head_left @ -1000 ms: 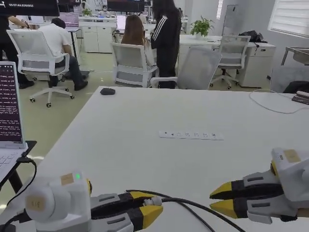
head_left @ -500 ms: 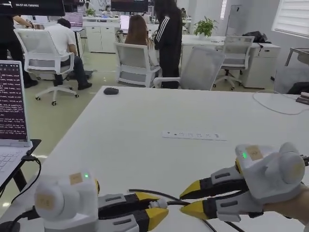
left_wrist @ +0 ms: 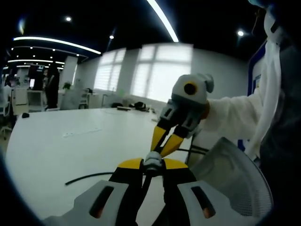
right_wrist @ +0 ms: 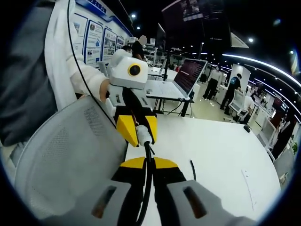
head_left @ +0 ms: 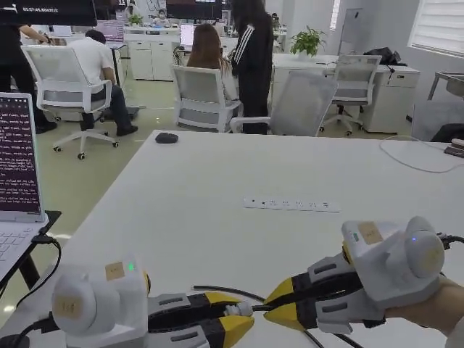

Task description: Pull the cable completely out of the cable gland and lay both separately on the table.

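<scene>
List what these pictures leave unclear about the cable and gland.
Head view: the black cable has its far end cut off by the bottom edge.
All views: cable length inside the white plastic cable gland: hidden by the jaws of the left gripper.
Right gripper view: whether the right gripper pinches the cable; jaws cover contact.

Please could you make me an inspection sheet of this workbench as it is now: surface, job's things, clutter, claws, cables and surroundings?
Surface: white table, mostly bare, with a power strip set flat in it.
Job's things: white cable gland held above the table; black cable runs into it, not yet pulled out.
Clutter: mouse near the far edge.
Claws: left claw shut on the cable gland; right claw shut on the cable, close beside the gland.
Cables: loose white cable at the far right of the table.
Surroundings: open laptop beside the left edge; office chairs, people at desks, a plant.
</scene>
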A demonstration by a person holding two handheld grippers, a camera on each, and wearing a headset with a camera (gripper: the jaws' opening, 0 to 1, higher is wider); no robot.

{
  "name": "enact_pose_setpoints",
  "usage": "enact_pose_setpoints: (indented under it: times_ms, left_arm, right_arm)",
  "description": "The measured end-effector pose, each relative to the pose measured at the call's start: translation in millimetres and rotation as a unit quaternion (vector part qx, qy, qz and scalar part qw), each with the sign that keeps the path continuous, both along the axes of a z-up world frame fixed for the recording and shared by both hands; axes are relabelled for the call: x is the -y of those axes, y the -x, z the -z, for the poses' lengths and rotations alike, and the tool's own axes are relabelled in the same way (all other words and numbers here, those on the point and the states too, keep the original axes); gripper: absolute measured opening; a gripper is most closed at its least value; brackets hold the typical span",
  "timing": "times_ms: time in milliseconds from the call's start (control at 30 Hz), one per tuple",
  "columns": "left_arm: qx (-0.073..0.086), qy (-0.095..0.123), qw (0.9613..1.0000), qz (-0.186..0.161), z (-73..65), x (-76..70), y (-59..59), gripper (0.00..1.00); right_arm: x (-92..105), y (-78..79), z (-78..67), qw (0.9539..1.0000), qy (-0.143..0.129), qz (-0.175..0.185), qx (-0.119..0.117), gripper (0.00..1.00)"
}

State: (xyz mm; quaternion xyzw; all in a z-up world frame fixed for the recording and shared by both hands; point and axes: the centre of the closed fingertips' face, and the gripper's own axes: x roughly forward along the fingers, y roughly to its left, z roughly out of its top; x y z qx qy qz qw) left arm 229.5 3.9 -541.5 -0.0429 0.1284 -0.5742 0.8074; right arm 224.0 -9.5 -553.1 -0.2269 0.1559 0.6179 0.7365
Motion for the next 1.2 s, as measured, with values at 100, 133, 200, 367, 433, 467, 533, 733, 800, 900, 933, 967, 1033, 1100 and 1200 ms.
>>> enact_pose_setpoints:
  times_ms: [100,133,200,367,433,467,533,733,800,900,933,967,1033,1100,1200]
  left_arm:
    - [0.007,-0.002,1.0000,0.002,-2.9,1.3,-3.8,0.16]
    - [0.007,-0.002,1.0000,0.003,-4.1,1.8,-6.3,0.16]
    - [0.010,-0.005,0.9999,0.000,-7.6,3.0,-12.2,0.16]
    - [0.033,-0.018,0.9993,0.000,-22.5,5.1,-32.0,0.16]
    - [0.041,-0.024,0.9989,0.001,-27.8,6.0,-41.5,0.16]
    - [0.044,-0.026,0.9987,0.001,-29.4,6.0,-45.5,0.16]
    - [0.045,-0.029,0.9985,0.001,-32.2,6.5,-52.7,0.16]
    - [0.049,-0.048,0.9977,0.002,-33.8,6.2,-74.3,0.16]
    - [0.047,-0.051,0.9976,0.002,-34.0,5.4,-80.4,0.16]
    - [0.037,-0.054,0.9979,-0.003,-34.2,4.1,-89.2,0.16]
    - [0.036,-0.054,0.9978,-0.004,-34.5,4.2,-91.0,0.16]
    - [0.038,-0.057,0.9976,-0.005,-34.4,4.2,-93.9,0.16]
    - [0.038,-0.061,0.9974,-0.006,-32.6,3.6,-99.0,0.16]
    - [0.037,-0.065,0.9972,-0.007,-30.9,3.5,-102.0,0.16]
    - [0.032,-0.067,0.9972,-0.011,-28.7,-0.6,-106.1,0.16]
  right_arm:
    - [1.2,-3.6,-2.2,1.0000,0.002,-0.004,0.007,0.03]
    - [1.9,-6.1,-3.5,0.9999,0.002,-0.005,0.009,0.03]
    - [3.3,-12.4,-6.0,0.9999,0.003,-0.001,0.016,0.02]
    - [5.8,-32.7,-18.7,0.9994,-0.010,0.015,0.031,0.02]
    - [6.2,-42.5,-24.5,0.9990,-0.012,0.020,0.039,0.02]
    - [6.4,-46.5,-26.2,0.9988,-0.012,0.022,0.042,0.02]
    - [6.5,-54.4,-28.7,0.9986,-0.011,0.024,0.046,0.02]
    - [5.3,-76.3,-29.8,0.9981,-0.005,0.027,0.055,0.02]
    - [4.6,-82.1,-29.7,0.9981,-0.004,0.027,0.055,0.02]
    - [3.5,-91.3,-30.0,0.9981,-0.004,0.029,0.054,0.02]
    - [3.3,-93.5,-29.8,0.9981,-0.004,0.030,0.054,0.02]
    - [3.1,-97.6,-29.2,0.9981,-0.003,0.032,0.052,0.02]
    - [2.6,-102.2,-27.4,0.9981,-0.001,0.032,0.052,0.02]
    - [3.7,-106.4,-24.5,0.9981,0.005,0.032,0.052,0.02]
    - [15.1,-113.7,-14.6,0.9972,0.034,0.037,0.056,0.02]
